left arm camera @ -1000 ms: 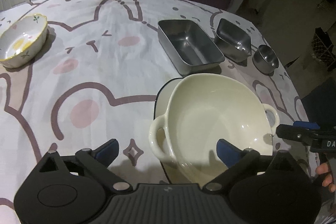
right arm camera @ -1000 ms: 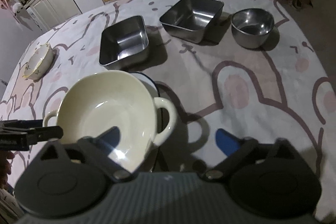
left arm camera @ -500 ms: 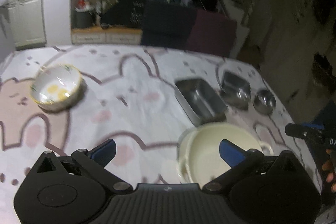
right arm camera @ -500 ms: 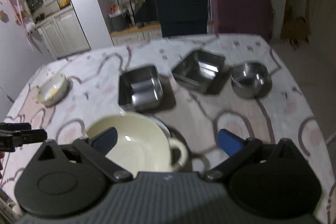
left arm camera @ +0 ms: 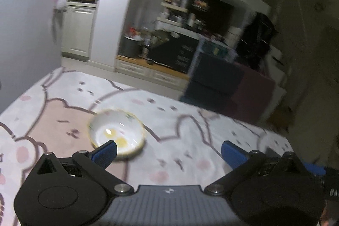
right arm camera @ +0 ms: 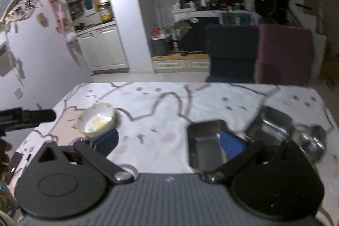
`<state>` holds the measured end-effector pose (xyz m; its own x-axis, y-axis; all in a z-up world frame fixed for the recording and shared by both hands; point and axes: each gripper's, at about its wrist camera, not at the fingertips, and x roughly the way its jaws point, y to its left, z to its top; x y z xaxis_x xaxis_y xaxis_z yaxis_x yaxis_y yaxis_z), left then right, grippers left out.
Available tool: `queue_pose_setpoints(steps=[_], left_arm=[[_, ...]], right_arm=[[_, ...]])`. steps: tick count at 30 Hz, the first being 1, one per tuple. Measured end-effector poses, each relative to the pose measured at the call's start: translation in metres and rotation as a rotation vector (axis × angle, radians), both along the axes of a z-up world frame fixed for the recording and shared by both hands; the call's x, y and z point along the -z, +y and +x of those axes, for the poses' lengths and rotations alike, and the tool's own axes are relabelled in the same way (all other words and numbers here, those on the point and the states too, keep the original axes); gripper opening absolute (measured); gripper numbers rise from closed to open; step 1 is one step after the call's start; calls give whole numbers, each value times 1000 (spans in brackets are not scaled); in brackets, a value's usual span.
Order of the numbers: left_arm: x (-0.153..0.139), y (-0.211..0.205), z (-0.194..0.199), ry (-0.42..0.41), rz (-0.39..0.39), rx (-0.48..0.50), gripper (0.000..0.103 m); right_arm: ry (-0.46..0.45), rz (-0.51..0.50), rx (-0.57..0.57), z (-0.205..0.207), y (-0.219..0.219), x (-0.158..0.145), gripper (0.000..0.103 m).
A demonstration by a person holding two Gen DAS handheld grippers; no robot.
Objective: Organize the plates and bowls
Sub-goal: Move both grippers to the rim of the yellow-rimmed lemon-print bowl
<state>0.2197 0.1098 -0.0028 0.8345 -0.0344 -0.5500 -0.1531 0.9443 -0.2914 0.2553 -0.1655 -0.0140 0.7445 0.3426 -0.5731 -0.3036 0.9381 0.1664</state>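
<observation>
A dim kitchen-dining room with white cabinets, dark shelving and two chairs beyond a surface [right arm camera: 169, 103] draped in a pale cloth printed with rabbit outlines. Both views are blurred. The left claw [left arm camera: 168, 150] is held above the cloth, blue pads wide apart, nothing between them. The right claw [right arm camera: 169, 141] is likewise spread and empty. The white bowl [left arm camera: 117, 135], yellow-rimmed with yellow marks inside, stands upright on the left part of the surface, mouth up, just beyond the left claw's left pad [left arm camera: 104, 151]. On the right part lie three steel vessels, all mouth up: a rectangular tray [right arm camera: 204, 145] whose long axis runs roughly away from the camera, a square tray [right arm camera: 273, 124] beside it, and a small round steel bowl [right arm camera: 311, 137] at the far right. The white bowl is round and has no long axis; it sits well apart from the steel group.

Judged step: reaching for the white bowl with the left claw. To do it well, shift left so one pad enters the bowl and the other passes outside the wall, then pinch the rim squarely and lift level, since a glazed wall may slip under a shallow bite.
</observation>
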Motion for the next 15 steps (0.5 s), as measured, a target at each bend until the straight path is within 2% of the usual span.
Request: queue_pose_setpoints(steps=[8,15], left_arm=[[9,57,39,22,-73,-170,103],[43,99,66,102,-98,-289,103]], right_arm=[[21,-16,-93,60,71,-3,103],[61,-12,-140,116,124,8,103]])
